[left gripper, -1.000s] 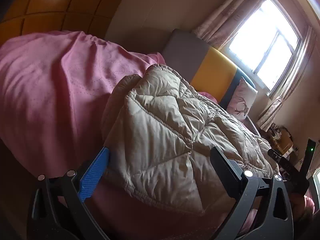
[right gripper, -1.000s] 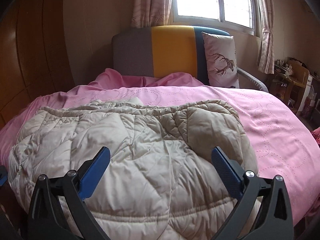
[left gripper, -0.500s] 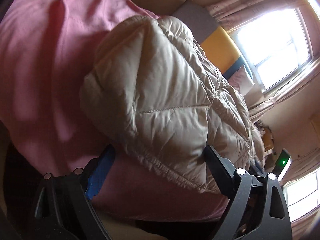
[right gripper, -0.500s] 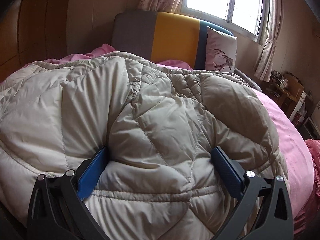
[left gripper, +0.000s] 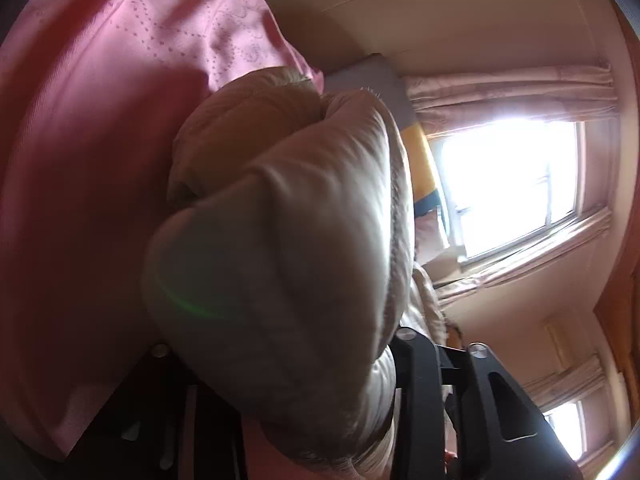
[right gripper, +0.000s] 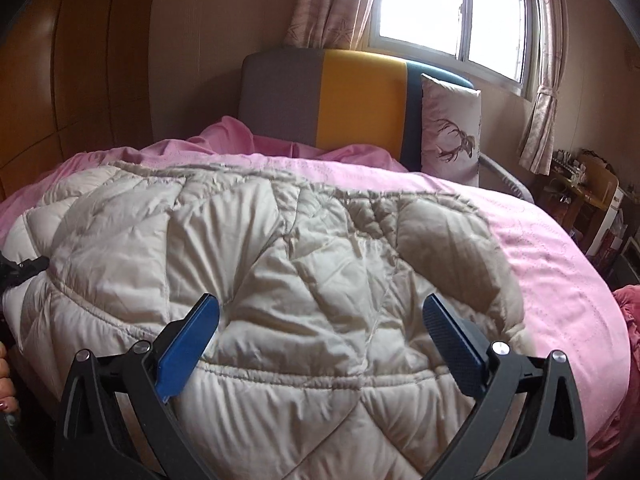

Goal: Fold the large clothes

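Quilted beige down jacket (right gripper: 280, 280) lies spread on the pink bedspread (right gripper: 560, 272) of a bed, and we see it puffed into diamond-stitched cells, its hem edged with a gathered seam. Behind it stands a padded headboard (right gripper: 352, 96) in grey, yellow and dark blue panels, a pale cushion (right gripper: 450, 128) printed with a stag leaning against it, under a bright window (right gripper: 452, 8) with patterned curtains. Wood panelling covers the wall at left. Our right gripper (right gripper: 320, 324) stands spread, blue pads above the jacket without pinching it. Our left gripper (left gripper: 288, 364), whose jaws have just been closing, pinches a thick fold of the jacket's edge.
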Available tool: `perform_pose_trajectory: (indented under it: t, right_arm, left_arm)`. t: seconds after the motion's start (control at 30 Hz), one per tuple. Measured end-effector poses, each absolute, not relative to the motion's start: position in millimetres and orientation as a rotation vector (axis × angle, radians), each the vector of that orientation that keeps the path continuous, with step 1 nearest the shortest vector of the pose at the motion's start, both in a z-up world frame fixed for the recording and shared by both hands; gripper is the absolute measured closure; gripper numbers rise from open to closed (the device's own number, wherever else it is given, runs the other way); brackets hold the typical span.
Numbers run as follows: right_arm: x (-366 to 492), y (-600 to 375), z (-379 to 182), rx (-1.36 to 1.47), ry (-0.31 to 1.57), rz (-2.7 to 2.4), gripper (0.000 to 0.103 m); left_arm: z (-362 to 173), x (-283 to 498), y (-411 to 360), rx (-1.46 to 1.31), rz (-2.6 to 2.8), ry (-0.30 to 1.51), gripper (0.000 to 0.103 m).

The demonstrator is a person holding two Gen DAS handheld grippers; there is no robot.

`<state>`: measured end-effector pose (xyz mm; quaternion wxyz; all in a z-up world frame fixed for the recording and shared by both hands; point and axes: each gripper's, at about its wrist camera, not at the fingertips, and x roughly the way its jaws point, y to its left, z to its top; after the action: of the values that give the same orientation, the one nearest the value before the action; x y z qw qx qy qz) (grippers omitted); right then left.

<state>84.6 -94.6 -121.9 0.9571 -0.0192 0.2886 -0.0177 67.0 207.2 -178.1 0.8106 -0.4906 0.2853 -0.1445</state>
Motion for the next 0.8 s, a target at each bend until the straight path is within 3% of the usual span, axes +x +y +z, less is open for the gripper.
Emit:
perform_pose_trajectory:
  t: [0.23,0.4,0.5,0.8]
  right_arm:
    - [130,-77,-97,0.072,0.621,0.004,0.002]
    - [189,-20,-141,-0.099,0.755,0.013,0.002]
    - [197,3,-162,-0.205,0.73,0.001,0.002]
    - [189,-6,-167,-0.158,0.712,-0.005,0.002]
  left_arm:
    - [-153,33,239,-1.077,-0.379,0.493,0.077]
    - [-154,18,255,-1.089,-0.374,0.48,0.077]
    - [-152,17,256,-1.076,-0.379,0.479,0.077]
    - [-87,23,226,-0.845,-0.454,0.402,0.077]
